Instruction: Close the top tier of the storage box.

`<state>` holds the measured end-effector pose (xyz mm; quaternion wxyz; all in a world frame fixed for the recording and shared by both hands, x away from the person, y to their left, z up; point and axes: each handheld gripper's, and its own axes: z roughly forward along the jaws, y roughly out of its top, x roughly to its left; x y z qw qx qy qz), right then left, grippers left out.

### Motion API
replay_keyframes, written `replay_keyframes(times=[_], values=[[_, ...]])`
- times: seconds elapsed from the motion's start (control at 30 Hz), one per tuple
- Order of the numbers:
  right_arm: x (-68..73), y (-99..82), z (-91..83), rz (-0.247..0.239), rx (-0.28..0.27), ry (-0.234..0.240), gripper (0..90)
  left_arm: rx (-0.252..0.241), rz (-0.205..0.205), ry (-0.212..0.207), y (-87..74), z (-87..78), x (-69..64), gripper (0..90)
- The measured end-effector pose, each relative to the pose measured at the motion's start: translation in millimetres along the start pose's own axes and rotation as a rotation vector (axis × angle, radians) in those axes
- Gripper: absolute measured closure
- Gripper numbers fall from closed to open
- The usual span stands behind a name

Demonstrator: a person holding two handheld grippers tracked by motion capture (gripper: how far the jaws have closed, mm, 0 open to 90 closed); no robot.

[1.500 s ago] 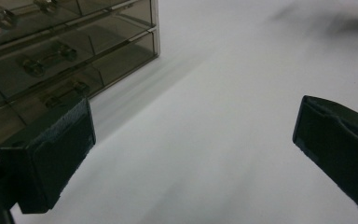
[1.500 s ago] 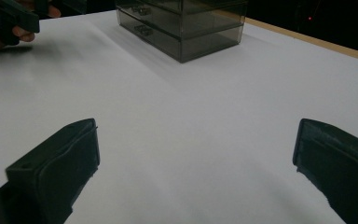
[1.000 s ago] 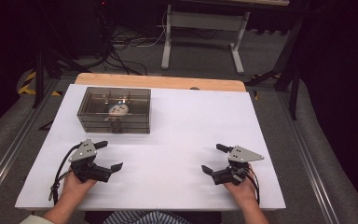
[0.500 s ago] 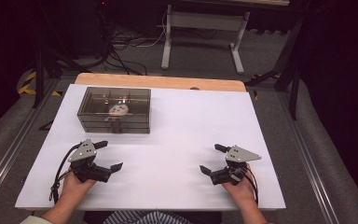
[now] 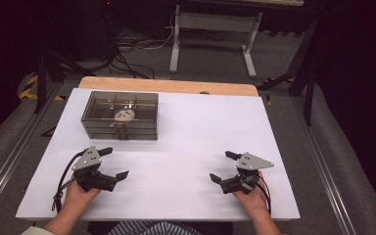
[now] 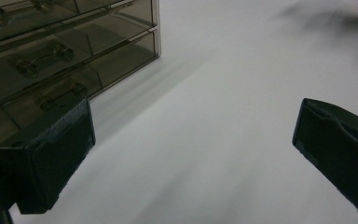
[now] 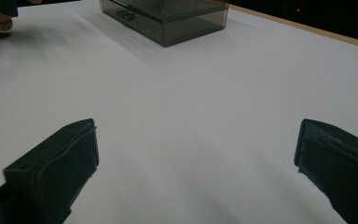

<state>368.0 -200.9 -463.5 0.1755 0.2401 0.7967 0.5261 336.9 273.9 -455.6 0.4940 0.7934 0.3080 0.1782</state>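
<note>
Our right claw (image 5: pixel 222 166) had crept slightly leftward; the left claw (image 5: pixel 116 162) stayed put. Both were released and empty on the table (image 5: pixel 191 127), the box (image 5: pixel 120 115) just ahead of the left claw, untouched.

A smoky clear drawer box (image 5: pixel 120 115) sits shut on the table's far left, a small pale object inside.
</note>
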Motion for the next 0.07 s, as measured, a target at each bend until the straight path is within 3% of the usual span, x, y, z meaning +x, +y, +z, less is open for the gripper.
replay_keyframes(times=[0.07], values=[[0.0, 0.0, 0.1, 0.0, 0.001, 0.0, 0.0, 0.0, -0.001, -0.003, 0.0, 0.1, 0.1, 0.3]])
